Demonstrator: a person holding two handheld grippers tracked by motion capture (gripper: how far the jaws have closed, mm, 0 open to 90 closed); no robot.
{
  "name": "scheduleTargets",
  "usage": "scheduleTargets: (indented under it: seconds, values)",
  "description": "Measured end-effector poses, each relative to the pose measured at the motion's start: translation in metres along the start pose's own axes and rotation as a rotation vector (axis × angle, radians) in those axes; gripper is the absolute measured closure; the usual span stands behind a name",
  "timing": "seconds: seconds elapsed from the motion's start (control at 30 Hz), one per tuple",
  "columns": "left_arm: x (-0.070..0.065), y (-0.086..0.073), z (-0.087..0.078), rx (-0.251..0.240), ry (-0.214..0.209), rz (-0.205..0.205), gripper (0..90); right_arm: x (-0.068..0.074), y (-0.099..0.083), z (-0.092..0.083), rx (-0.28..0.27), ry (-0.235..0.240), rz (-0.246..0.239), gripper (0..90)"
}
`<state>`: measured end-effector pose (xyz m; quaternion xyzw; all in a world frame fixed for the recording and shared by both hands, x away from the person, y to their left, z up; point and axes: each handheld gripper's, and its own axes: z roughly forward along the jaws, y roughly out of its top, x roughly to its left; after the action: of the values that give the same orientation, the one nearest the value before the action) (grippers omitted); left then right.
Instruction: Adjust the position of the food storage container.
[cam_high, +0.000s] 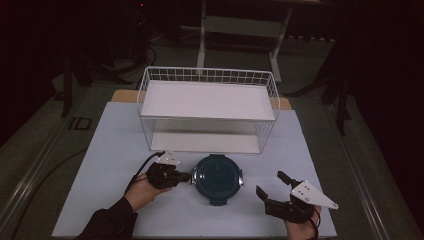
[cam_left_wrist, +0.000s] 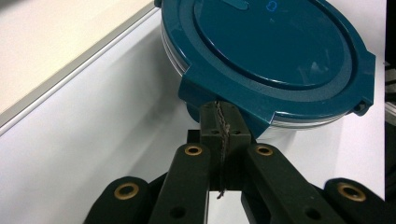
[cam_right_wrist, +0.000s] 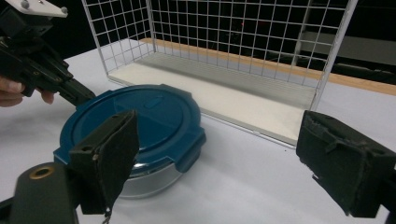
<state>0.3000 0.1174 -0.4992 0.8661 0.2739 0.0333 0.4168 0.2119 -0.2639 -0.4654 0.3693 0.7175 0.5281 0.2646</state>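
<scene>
A round container with a dark teal clip-on lid and a metal body stands on the white mat in front of the wire rack. My left gripper lies level at the container's left side. Its jaws are shut pad to pad, with their tips against the lid's side clip. From the right gripper view, that same gripper reaches the lid's far-left rim. My right gripper is open to the right of the container, apart from it, with nothing between its pads.
A white wire rack with a top shelf and a bottom shelf stands just behind the container, its open front facing me. The white mat covers the table. A dark floor and a stand's legs lie beyond.
</scene>
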Motion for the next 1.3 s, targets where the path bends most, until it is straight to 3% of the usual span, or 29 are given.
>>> scheduleTargets:
  seconds: [0.5,0.9,1.07,1.13,1.17,1.23,1.27,1.3]
  values:
    - [-0.008,0.015,0.020,0.004,-0.039,0.015,89.4,0.001,-0.001,0.001,0.010,0.009,-0.001,13.2]
    - [-0.010,0.018,0.024,0.004,-0.042,0.028,89.0,0.001,0.001,-0.001,0.003,0.004,0.001,13.1]
    - [-0.013,0.014,0.016,-0.006,-0.041,0.007,67.7,-0.001,0.001,-0.002,0.004,0.003,0.008,13.2]
    - [-0.013,0.015,0.013,-0.017,-0.047,-0.006,54.4,-0.001,0.001,-0.002,0.003,0.006,0.011,13.2]
    - [-0.014,0.016,0.007,-0.038,-0.056,-0.028,54.4,0.000,0.001,-0.002,0.003,0.013,0.016,13.3]
    - [-0.016,0.018,0.002,-0.060,-0.056,-0.050,26.7,0.001,0.002,-0.002,0.003,0.022,0.013,13.7]
    - [-0.016,0.019,0.000,-0.066,-0.067,-0.056,26.7,0.002,0.004,-0.002,-0.001,0.024,0.005,13.8]
    - [-0.019,0.022,-0.004,-0.065,-0.072,-0.076,16.8,0.003,0.005,-0.003,-0.012,0.029,0.000,13.8]
